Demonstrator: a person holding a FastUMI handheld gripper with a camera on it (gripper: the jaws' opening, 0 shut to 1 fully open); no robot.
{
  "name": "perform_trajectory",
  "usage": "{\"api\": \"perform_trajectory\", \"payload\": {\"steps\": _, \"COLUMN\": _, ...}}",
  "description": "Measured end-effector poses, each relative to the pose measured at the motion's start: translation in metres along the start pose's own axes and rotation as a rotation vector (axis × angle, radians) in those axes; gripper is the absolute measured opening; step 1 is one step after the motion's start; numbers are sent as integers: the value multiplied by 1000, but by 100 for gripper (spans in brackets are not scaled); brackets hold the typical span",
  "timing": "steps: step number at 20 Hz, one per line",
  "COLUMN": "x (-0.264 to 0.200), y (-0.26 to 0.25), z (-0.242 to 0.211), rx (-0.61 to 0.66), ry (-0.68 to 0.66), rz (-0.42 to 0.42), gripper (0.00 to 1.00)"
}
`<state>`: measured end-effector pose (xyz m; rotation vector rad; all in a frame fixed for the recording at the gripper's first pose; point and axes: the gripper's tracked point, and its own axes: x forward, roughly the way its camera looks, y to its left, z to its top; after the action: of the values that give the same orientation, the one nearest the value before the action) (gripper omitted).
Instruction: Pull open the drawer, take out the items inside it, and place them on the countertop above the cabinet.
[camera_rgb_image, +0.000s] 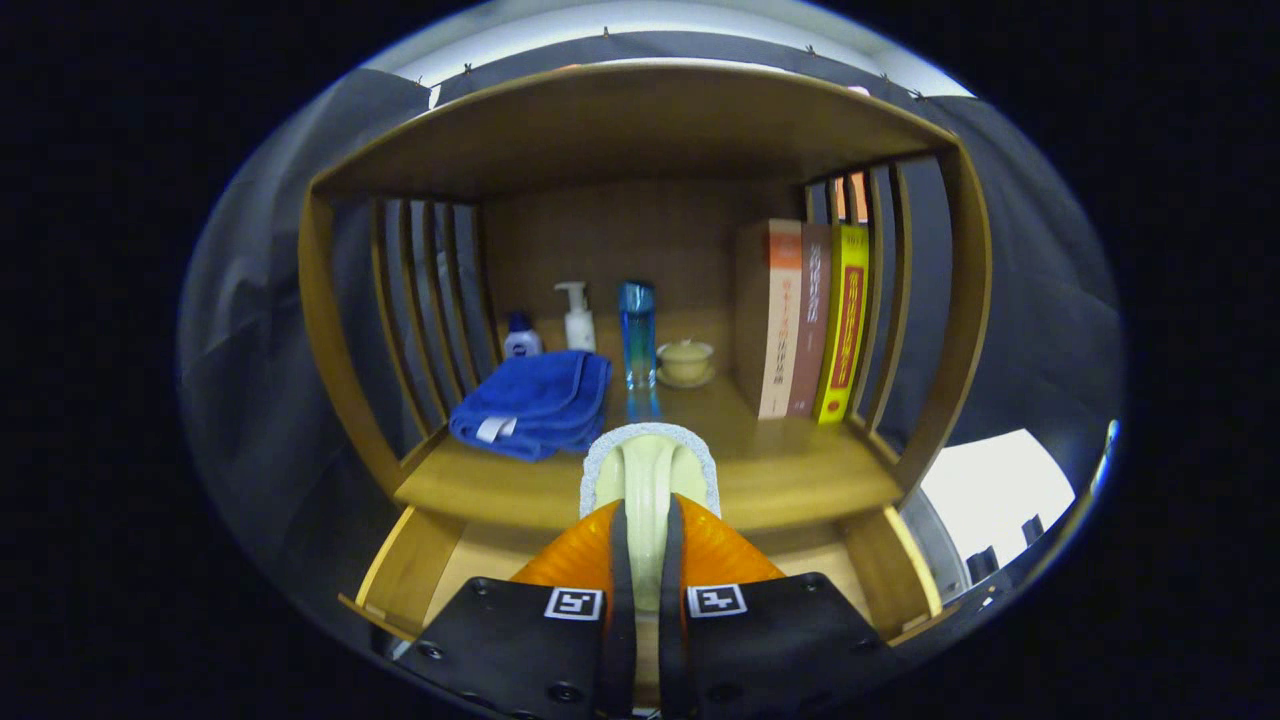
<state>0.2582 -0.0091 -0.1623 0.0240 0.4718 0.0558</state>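
1. The gripper (648, 520) is clenched on a pale, cream-coloured item with a grey fuzzy rim (650, 470), possibly a sponge or scrubbing pad; its exact kind is hard to tell from this angle. Both fingers press its sides, and it sticks up just ahead of the fingertips.
2. Below the fingers the wooden drawer (405, 570) stands pulled open, its side walls showing on either side of the gripper.
3. The held item sits level with the front edge of the countertop (800, 480) of the wooden cabinet, above the open drawer.
4. On the countertop, beyond the fingers to the left, lies a folded blue towel (535, 405).
5. Behind the towel stand a small blue-capped bottle (521, 336) and a white pump bottle (578, 318).
6. A tall blue glass (636, 335) stands beside a lidded cream cup on a saucer (686, 362).
7. Three upright books (810, 320) lean against the slatted right side.
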Motion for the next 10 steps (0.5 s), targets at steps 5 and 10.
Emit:
{"api": "perform_trajectory", "payload": {"steps": 5, "x": 56, "y": -11, "z": 16, "rx": -39, "ry": -16, "rz": -37, "gripper": 18}}
{"api": "perform_trajectory", "payload": {"steps": 10, "x": 103, "y": -15, "z": 2, "rx": 10, "ry": 58, "rz": -54, "gripper": 17}}
